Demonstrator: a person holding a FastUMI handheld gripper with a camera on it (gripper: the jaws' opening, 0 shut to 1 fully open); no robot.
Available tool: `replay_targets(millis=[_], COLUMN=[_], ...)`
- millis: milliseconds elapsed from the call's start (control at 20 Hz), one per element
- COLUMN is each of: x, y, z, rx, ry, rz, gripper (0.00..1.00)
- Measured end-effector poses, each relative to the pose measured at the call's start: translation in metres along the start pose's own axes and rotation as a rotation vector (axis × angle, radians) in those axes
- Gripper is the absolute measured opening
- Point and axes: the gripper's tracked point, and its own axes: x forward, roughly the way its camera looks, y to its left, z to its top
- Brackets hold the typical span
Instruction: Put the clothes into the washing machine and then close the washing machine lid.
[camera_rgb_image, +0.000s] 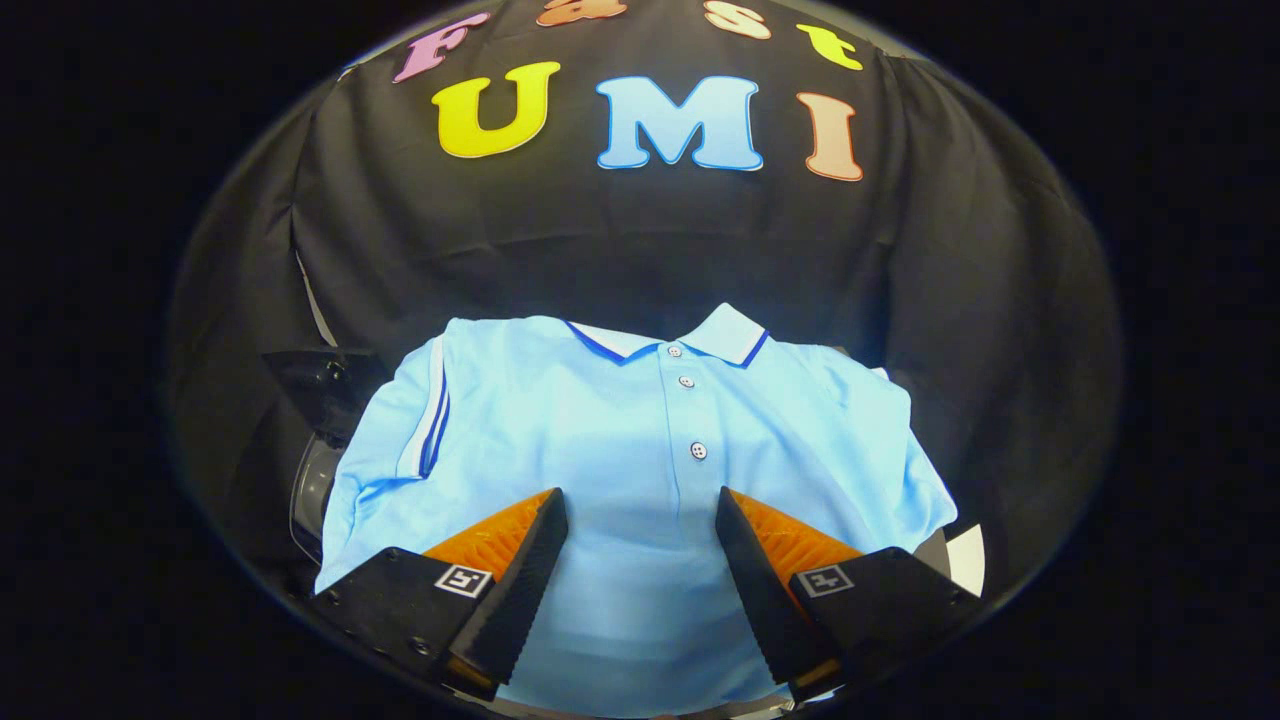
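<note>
Gripper view: light-blue polo shirt (640, 450), collar white with blue trim, flat under parted, empty-handed tongs (640, 500).

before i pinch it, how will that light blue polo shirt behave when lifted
The polo shirt lies flat, so it will likely drape limply from any pinch. It looks thin and probably light. The gripper is open, fingers apart over its front, and the placket's buttons might snag.
</note>
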Motion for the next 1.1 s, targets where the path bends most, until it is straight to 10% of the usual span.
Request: replay_targets(millis=[400, 500, 1100], x=[0.001, 0.0, -0.046], y=[-0.007, -0.006, 0.008], z=[0.003, 0.004, 0.049], rx=[0.013, 0.06, 0.196], ry=[0.008, 0.003, -0.143], rz=[0.015, 0.012, 0.097], gripper=[0.56, 0.05, 0.01])
